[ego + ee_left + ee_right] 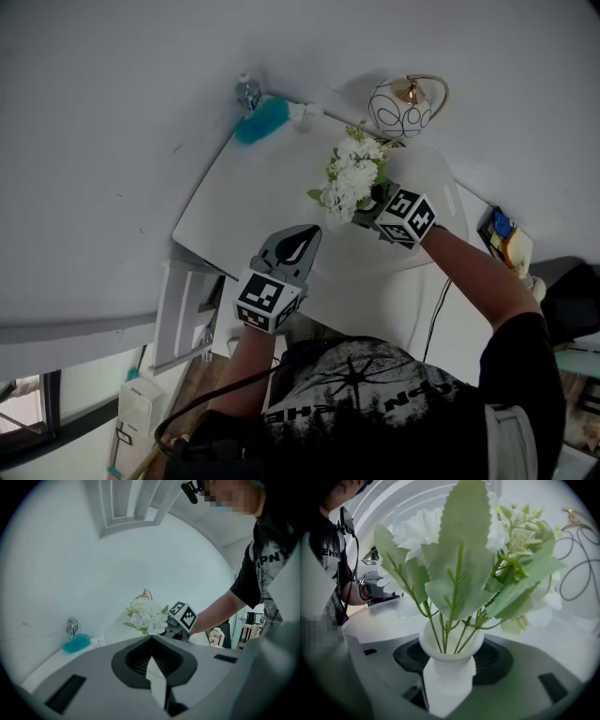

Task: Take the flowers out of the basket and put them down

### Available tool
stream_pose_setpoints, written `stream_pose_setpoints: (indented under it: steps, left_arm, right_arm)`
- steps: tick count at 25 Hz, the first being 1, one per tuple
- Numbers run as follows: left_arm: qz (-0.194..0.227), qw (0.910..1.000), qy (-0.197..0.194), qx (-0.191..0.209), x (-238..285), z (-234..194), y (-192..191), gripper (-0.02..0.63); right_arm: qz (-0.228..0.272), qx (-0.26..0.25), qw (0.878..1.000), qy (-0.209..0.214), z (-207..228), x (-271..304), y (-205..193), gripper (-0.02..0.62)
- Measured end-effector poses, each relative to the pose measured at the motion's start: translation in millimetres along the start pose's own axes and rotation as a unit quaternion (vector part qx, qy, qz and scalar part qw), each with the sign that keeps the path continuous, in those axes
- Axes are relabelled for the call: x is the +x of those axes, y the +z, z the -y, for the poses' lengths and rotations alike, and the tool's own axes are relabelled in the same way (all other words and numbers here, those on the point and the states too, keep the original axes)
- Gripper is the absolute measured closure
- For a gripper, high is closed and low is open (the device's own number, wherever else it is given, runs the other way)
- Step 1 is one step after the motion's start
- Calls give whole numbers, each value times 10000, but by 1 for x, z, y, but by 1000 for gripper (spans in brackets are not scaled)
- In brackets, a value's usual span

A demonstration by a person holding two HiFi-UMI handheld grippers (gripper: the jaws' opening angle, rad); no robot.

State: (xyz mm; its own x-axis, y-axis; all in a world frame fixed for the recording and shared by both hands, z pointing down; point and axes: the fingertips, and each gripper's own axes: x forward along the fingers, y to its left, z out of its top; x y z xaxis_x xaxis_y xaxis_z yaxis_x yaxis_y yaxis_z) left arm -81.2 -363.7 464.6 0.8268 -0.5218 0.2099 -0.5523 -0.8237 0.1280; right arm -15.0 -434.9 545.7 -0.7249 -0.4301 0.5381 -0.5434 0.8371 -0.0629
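Nearest the person, over the front edge of the white table, the left gripper hangs with its jaws together and nothing between them; it takes no part in the work, and its place short of the flowers is judged deliberate, leaving the other side room. Further out, the right gripper points downward at a slant with a small white vase standing between its jaws; they stand wide and appear to bear on the vase's narrow neck just under the flared rim; this is a sensible hold, since the rim would stop any slipping and the stems above go uncrushed. The flowers, white blooms with green leaves, rise from the vase directly beyond the jaws; whether the vase's foot rests on the table cannot be told. Beyond them, near but apart, sits the wire basket with its gold handle; it looks empty, so the lifting-out is judged done and the setting-down is the step in hand. Farthest off, at the back corner, lie a blue cloth and a water bottle, well clear of the work.
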Motion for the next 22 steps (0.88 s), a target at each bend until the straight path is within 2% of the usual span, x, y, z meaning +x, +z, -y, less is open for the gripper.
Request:
stream_pose_setpoints:
  steps: [9,18,22]
  left_arm:
    - [133,9993,-231,251,-5,23,26,595]
    - [137,9934,-947,634,14,63,54,595]
    - [249,9892,-1189,822,12,64,53,595]
  right_arm:
    - [254,-25,9993,-256,-11,-45,44,342]
    - [589,-5,9947,-845,-15,-127,91,344]
    - [613,4,9917,-1134,-28,-144,105,344]
